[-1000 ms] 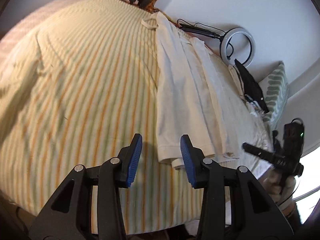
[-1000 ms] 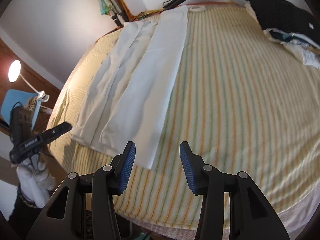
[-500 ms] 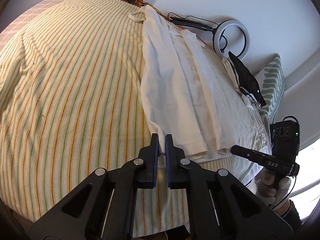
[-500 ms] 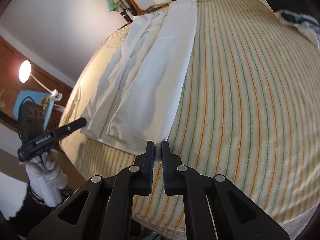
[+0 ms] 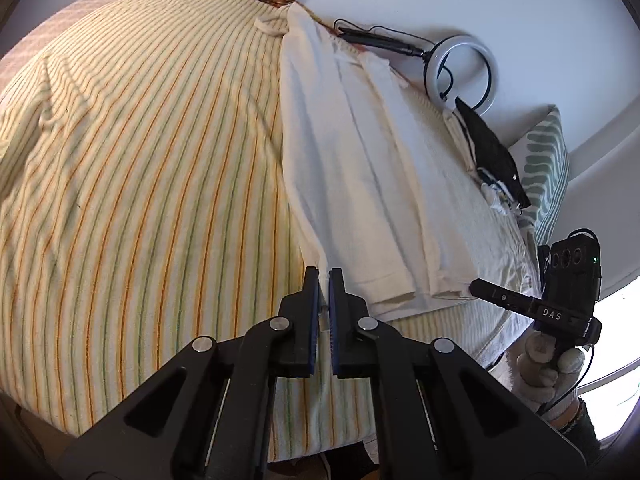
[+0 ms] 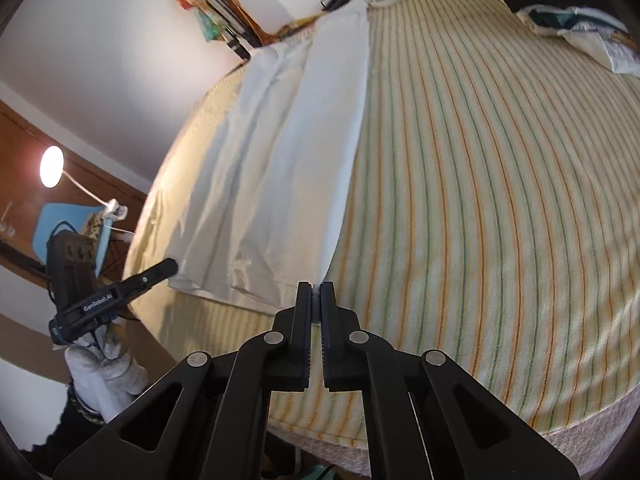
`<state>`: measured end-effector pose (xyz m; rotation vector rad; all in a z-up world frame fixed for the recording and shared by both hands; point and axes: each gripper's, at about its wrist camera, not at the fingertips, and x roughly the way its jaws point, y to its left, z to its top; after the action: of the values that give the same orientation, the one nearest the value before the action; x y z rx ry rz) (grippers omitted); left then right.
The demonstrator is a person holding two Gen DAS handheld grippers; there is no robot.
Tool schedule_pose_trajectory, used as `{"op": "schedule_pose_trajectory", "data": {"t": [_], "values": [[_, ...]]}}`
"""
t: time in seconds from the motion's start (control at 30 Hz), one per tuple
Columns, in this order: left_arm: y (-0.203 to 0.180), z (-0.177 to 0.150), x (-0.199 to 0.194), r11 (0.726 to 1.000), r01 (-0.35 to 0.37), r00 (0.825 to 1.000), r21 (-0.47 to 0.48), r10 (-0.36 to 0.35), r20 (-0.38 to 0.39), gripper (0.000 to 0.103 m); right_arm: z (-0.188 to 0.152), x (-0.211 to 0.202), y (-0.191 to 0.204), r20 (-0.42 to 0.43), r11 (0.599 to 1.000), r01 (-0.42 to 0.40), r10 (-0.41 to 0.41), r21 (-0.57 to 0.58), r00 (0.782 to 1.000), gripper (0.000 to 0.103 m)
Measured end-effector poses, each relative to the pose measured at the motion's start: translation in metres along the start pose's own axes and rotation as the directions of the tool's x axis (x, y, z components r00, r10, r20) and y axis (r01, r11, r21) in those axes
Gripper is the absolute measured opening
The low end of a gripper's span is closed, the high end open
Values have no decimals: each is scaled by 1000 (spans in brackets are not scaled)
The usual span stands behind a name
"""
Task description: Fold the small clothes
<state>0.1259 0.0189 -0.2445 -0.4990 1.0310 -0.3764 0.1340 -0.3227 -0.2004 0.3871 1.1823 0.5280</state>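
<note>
Both claws closed since earlier frame: left claw (image 5: 323,280) and right claw (image 6: 316,292) pinch garment (image 5: 360,168) hem corners at bed (image 5: 140,160) near edge. Risk: thin grip slips, layers separate on lift.

My left tongs (image 5: 324,276) and right tongs (image 6: 316,290) both angle downward, jaws pinched together, each gripped by a white-gloved hand (image 5: 548,364) below its body.

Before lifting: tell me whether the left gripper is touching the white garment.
Touching. The left wrist view shows the left gripper shut on the white garment's near corner.
</note>
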Motion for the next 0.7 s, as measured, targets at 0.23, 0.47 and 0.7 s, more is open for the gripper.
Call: {"op": "schedule_pose_trajectory", "data": {"t": [0.23, 0.47, 0.7], "values": [[-13, 13, -9, 1000, 25, 999, 15, -25, 19, 2, 13, -14, -2, 42, 997, -76, 75, 28, 996, 3], [-21, 39, -2, 999, 32, 999, 11, -32, 33, 2, 40, -19, -7, 102, 994, -99, 94, 50, 990, 2], [-18, 75, 12, 1000, 11, 998, -6, -10, 68, 2, 78, -12, -14, 165, 992, -103, 90, 73, 982, 1]]}}
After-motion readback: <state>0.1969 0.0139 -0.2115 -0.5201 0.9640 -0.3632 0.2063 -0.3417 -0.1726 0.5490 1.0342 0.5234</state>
